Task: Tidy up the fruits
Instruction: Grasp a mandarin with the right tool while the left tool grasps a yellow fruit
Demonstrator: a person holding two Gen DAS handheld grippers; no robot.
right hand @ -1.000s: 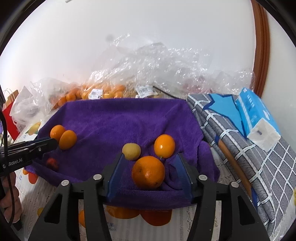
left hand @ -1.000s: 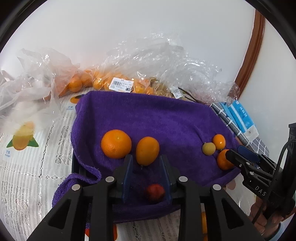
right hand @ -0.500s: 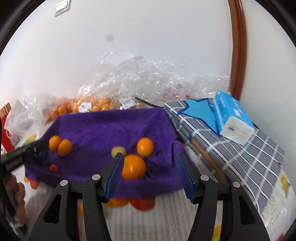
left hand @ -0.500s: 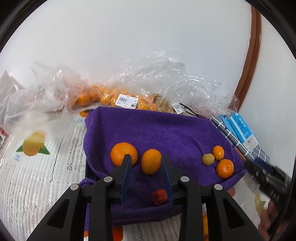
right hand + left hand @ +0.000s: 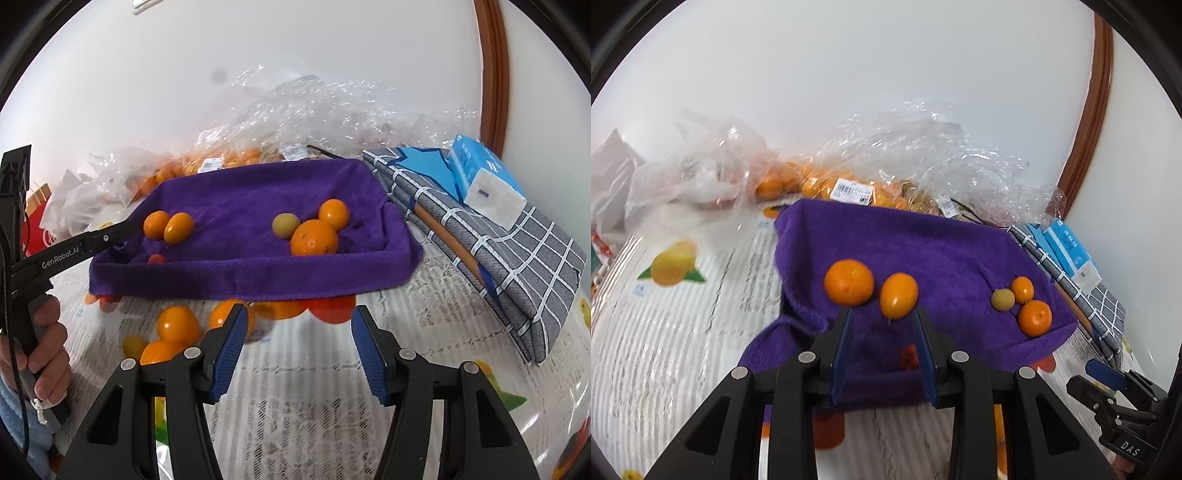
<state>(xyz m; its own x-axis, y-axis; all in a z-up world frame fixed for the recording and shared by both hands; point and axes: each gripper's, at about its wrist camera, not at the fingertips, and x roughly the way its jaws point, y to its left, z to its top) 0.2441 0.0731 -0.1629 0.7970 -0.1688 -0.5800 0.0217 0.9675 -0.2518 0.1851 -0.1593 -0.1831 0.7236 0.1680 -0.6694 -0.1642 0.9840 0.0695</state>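
Observation:
A purple towel (image 5: 923,251) (image 5: 240,206) covers a tray. On its left lie a round orange (image 5: 849,282) (image 5: 155,224) and an oval orange fruit (image 5: 898,295) (image 5: 178,227), with a small red fruit (image 5: 909,357) (image 5: 156,258) near the front edge. On its right lie a yellow-green fruit (image 5: 1002,300) (image 5: 285,225), a small orange (image 5: 1022,289) (image 5: 333,213) and a larger orange (image 5: 1035,317) (image 5: 314,237). My left gripper (image 5: 882,321) is open and empty above the towel's front left. My right gripper (image 5: 297,325) is open and empty, in front of the towel, above the tablecloth.
Clear plastic bags of oranges (image 5: 827,184) (image 5: 221,158) lie behind the towel by the wall. A folded grey checked cloth (image 5: 498,251) with a blue tissue pack (image 5: 484,181) lies at the right. The tablecloth (image 5: 314,406) has printed fruit pictures.
Both grippers have drawn back from the towel toward me. The right gripper has moved away from the larger orange, which stays on the towel. The fruits have not moved.

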